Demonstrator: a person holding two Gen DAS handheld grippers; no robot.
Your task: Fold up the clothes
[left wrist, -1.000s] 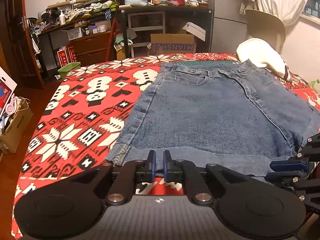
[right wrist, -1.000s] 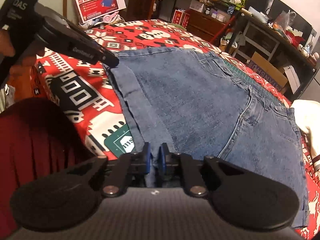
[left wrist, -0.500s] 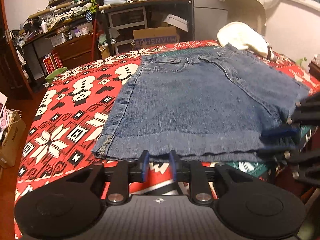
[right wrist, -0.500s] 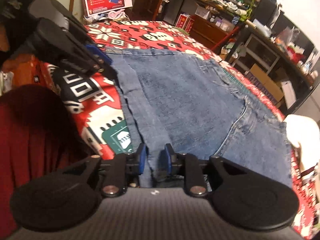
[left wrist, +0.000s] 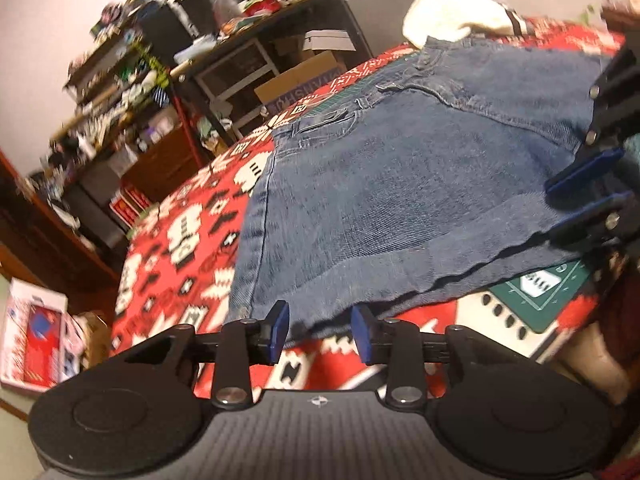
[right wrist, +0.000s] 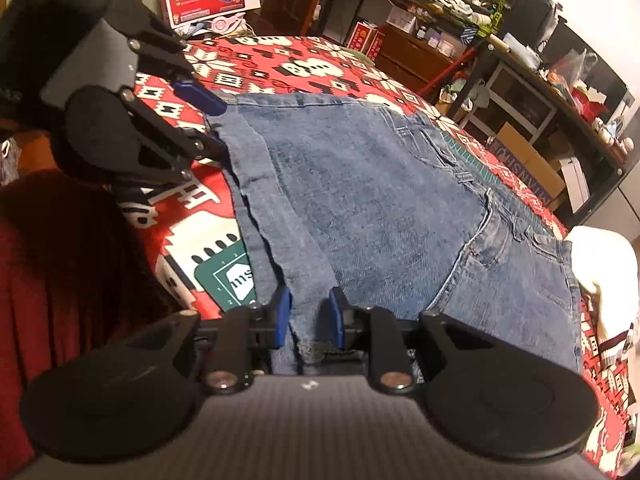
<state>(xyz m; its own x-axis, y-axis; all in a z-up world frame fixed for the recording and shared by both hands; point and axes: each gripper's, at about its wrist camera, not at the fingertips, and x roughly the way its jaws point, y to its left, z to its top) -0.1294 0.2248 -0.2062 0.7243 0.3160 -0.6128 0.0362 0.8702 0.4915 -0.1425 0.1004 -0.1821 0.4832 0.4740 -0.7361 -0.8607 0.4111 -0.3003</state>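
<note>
Rolled sideways since a second ago, the left gripper (left wrist: pixel 319 333) has just spread its jaws off the folded jeans (left wrist: pixel 400 184) on the bed (left wrist: pixel 172 248), while the right gripper (right wrist: pixel 308 318) stands spread around their corner.

Both wrist views face the jeans (left wrist: pixel 400 184) closely, from adjacent corners

Lighting: dim, warm indoor light; source not visible. Colour cast reddish-yellow in both views. Dark vignette filled the corners. Strong fisheye bending curved the shelves (left wrist: pixel 132 92) and desk (right wrist: pixel 532 76) near the edges. Left wrist view was tilted and smeared by motion blur, worst at its left side. Right wrist view was sharper, soft at the margins. Denim (right wrist: pixel 380 200) showed grainy noise; no glare.
</note>
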